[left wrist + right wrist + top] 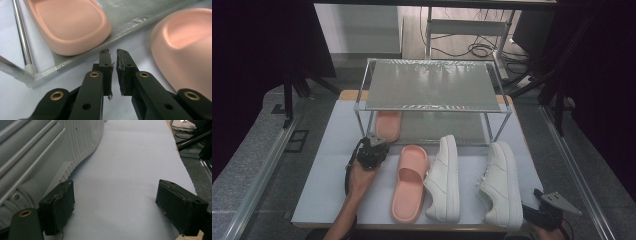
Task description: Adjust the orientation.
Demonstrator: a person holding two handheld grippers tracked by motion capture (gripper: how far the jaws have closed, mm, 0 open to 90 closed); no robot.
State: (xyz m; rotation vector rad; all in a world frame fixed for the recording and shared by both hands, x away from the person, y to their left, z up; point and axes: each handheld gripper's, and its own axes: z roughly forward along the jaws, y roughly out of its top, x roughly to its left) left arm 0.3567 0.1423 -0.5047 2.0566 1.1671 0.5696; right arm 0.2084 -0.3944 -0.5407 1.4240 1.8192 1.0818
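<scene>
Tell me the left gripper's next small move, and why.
Probably swing toward the loose pink slide on the table. One pink slide already lies on the rack's lower shelf; the left gripper, jaws nearly together and holding nothing, sits just in front of it.

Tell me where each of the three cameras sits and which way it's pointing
High view: above the person's side, looking down on the shoe rack; forearm shows.
Left gripper view: on the left gripper, facing the slide on the rack.
Right gripper view: on the right gripper, beside the white sneaker.
Shared: second pink slide, also in the left gripper view.
</scene>
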